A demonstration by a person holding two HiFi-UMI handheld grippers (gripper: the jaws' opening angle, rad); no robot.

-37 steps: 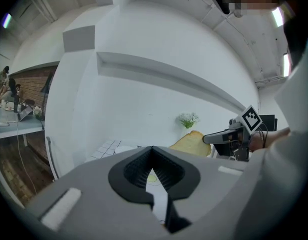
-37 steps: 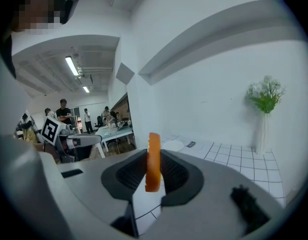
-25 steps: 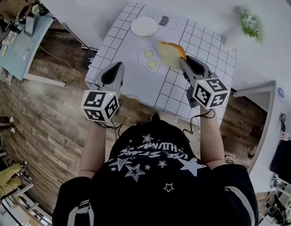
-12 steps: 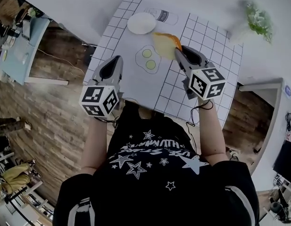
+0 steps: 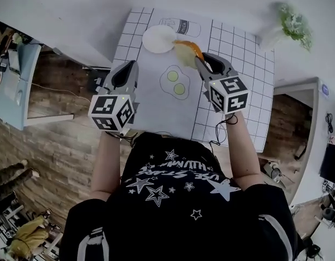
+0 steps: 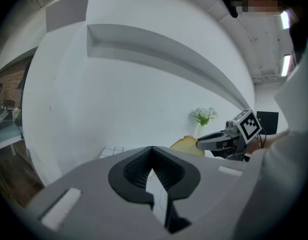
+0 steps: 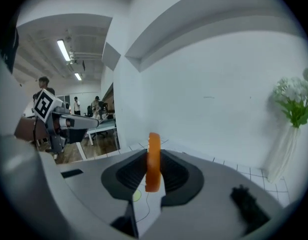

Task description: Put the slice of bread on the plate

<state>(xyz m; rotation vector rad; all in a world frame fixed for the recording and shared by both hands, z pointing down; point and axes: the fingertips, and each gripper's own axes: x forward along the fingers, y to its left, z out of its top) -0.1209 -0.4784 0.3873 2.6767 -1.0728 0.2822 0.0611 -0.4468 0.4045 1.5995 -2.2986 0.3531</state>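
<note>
My right gripper (image 5: 198, 63) is shut on the slice of bread (image 5: 185, 51), a pale slice with an orange crust. It holds the slice in the air just right of the white plate (image 5: 156, 39) at the table's far end. In the right gripper view the bread (image 7: 153, 146) stands edge-on between the pads. My left gripper (image 5: 127, 72) is shut and holds nothing, over the table's left edge and nearer to me than the plate. From the left gripper view I see the bread (image 6: 186, 145) and the right gripper (image 6: 213, 140) to the right.
A white mat with a grid border (image 5: 238, 53) covers the table. It bears a fried-egg picture (image 5: 177, 82) between the grippers and a carton drawing (image 5: 181, 26) behind the plate. A white vase of flowers (image 5: 286, 25) stands far right. The wall is just beyond.
Both grippers have moved away from me toward the far end of the table. The bread has travelled with the right gripper from beside the egg picture to the plate's right rim.
</note>
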